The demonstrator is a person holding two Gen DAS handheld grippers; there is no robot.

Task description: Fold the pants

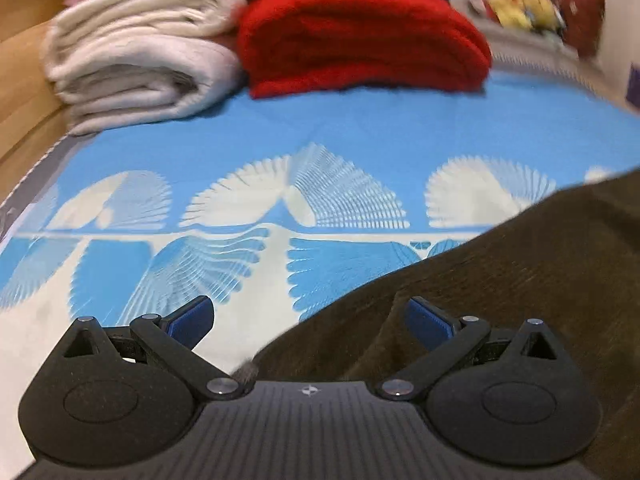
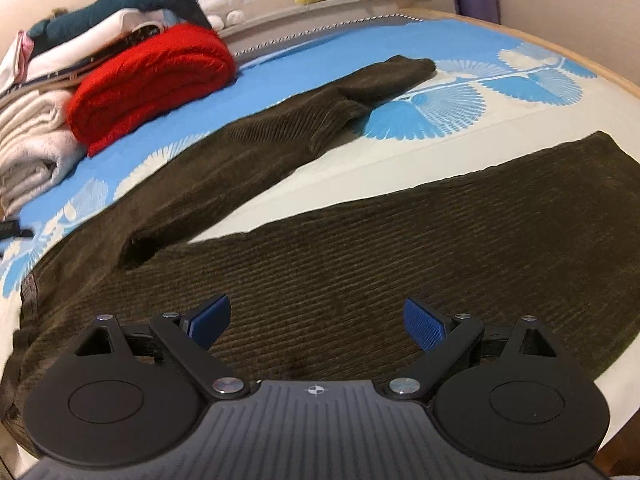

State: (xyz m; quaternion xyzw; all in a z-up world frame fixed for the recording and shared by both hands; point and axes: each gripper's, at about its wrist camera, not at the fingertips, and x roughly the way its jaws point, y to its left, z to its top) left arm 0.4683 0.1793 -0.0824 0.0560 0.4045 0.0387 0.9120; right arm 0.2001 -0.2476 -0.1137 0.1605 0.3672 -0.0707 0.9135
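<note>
Dark brown corduroy pants (image 2: 360, 248) lie spread on the bed, legs apart in a V; the far leg (image 2: 304, 120) runs toward the window, the near leg (image 2: 500, 220) runs right. My right gripper (image 2: 316, 320) is open and empty, just above the near leg close to the crotch. In the left wrist view the pants (image 1: 500, 280) fill the lower right. My left gripper (image 1: 310, 318) is open and empty at their edge, its right pad (image 1: 428, 322) over the cloth, its left pad (image 1: 190, 318) over the sheet.
The bed has a blue and white patterned sheet (image 2: 460, 92). A folded red blanket (image 2: 152, 80) and folded cream blankets (image 1: 136, 56) are stacked at the far left, with a plush shark (image 2: 140, 0) on top. A wooden bed frame (image 1: 24, 72) runs along the left.
</note>
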